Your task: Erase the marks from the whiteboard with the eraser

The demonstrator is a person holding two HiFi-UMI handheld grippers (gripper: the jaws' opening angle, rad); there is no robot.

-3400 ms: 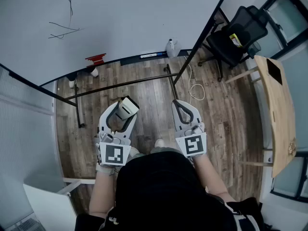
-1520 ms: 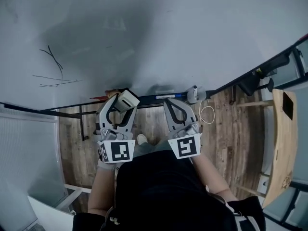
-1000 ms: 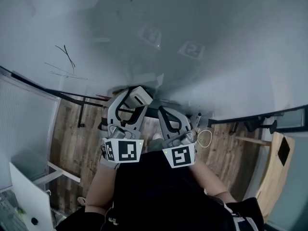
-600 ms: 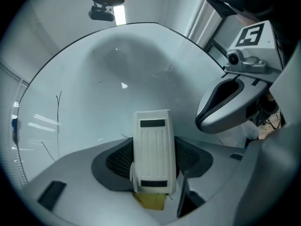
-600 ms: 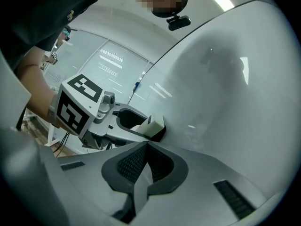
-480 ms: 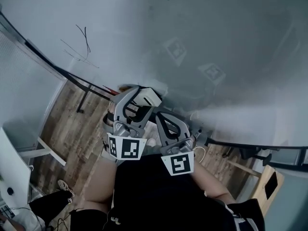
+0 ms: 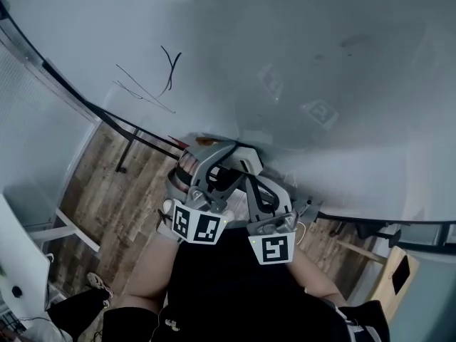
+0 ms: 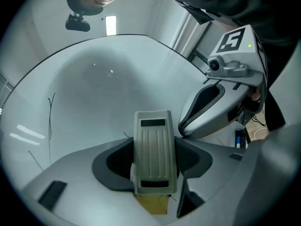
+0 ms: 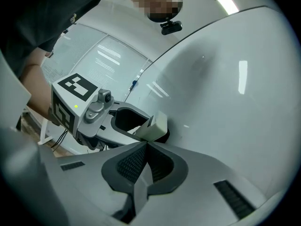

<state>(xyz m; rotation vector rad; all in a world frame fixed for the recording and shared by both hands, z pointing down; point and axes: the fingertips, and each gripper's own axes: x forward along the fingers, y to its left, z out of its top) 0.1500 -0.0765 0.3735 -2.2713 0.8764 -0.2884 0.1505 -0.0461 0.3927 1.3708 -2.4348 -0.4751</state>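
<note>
eraser [image 8: 154, 157] in left gripper [image 8: 155, 173] jaws

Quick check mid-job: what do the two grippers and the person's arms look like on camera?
Both the left gripper and right gripper are light grey plastic, with curved loop-shaped jaws lined with dark textured pads. Each carries a white cube of black square markers with a small green light. The person wears a black short-sleeved top.
</note>
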